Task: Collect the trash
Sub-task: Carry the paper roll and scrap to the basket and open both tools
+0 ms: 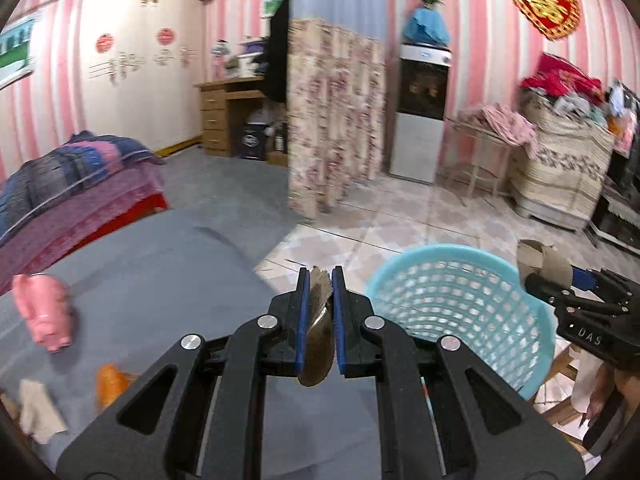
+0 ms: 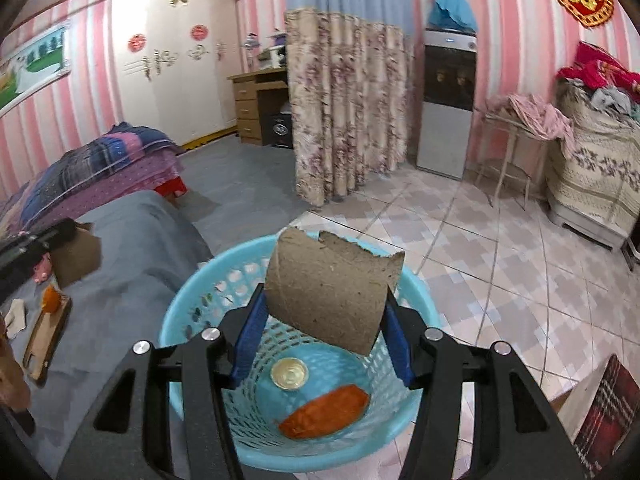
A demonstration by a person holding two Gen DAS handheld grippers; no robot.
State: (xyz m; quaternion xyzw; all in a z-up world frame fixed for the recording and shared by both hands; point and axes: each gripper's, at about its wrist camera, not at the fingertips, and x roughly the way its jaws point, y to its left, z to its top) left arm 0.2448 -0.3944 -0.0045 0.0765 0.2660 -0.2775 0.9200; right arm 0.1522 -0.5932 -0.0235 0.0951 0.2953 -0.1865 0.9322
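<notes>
My right gripper (image 2: 325, 294) is shut on a torn grey-brown cardboard tube (image 2: 332, 284), held above a light-blue mesh basket (image 2: 180, 312). In the basket lie a round metal lid (image 2: 289, 374) and an orange wrapper (image 2: 326, 412). My left gripper (image 1: 320, 276) is shut on a flat brown cardboard scrap (image 1: 320, 320), over the grey bed's edge just left of the basket (image 1: 460, 292). The right wrist view shows the left gripper (image 2: 66, 230) and its scrap (image 2: 76, 258) at far left. The left wrist view shows the right gripper (image 1: 560, 280) with the tube (image 1: 538, 260).
On the grey bed (image 2: 132, 264) lie a pink pig figure (image 1: 44, 306), an orange scrap (image 1: 110, 384), a white paper scrap (image 1: 38, 408) and a wooden board (image 2: 46, 340). Tiled floor (image 2: 500, 280) spreads right of the basket. A plaid item (image 2: 604, 412) sits at lower right.
</notes>
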